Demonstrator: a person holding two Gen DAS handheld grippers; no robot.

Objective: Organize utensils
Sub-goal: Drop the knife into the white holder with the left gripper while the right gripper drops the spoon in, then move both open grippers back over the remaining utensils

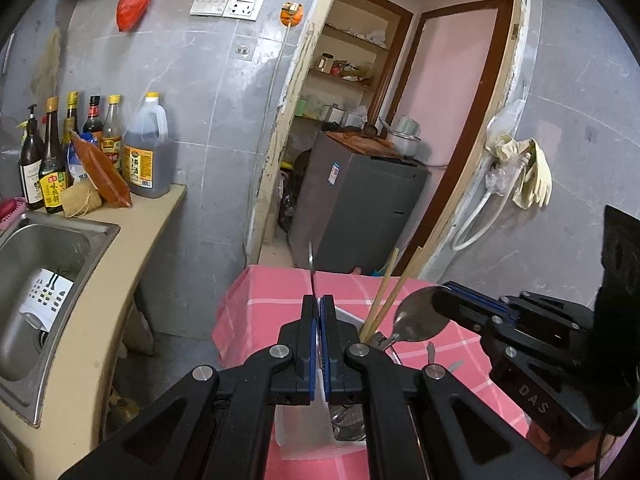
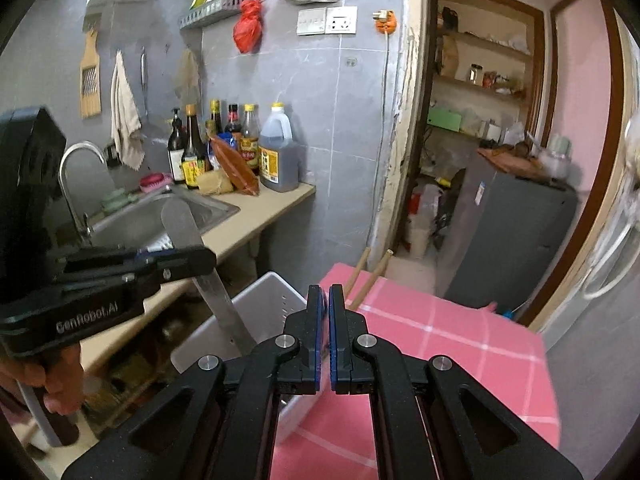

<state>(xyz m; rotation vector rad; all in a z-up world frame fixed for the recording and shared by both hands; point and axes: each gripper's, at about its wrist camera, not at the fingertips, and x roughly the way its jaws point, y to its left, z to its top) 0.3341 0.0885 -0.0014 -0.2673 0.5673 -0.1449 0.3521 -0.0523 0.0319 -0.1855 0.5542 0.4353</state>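
**Grey-tiled kitchen, two grippers over a pink table**

Pink checked tablecloth point(image 2: 440, 344) covers a small table whose far edge meets open floor before a doorway. On the table stands a white utensil holder point(image 2: 256, 312), the landmark. The left gripper point(image 1: 319, 300) is above it, jaws clamped on a flat metal utensil handle point(image 2: 218, 284) that slants down into the holder. Chopsticks point(image 1: 390, 292) lean out of its far side, beside a spoon point(image 1: 420, 316). The right gripper point(image 2: 324, 300), right of the holder, is nearly closed and holds nothing. A sink counter point(image 2: 256, 216) lies left of the holder.
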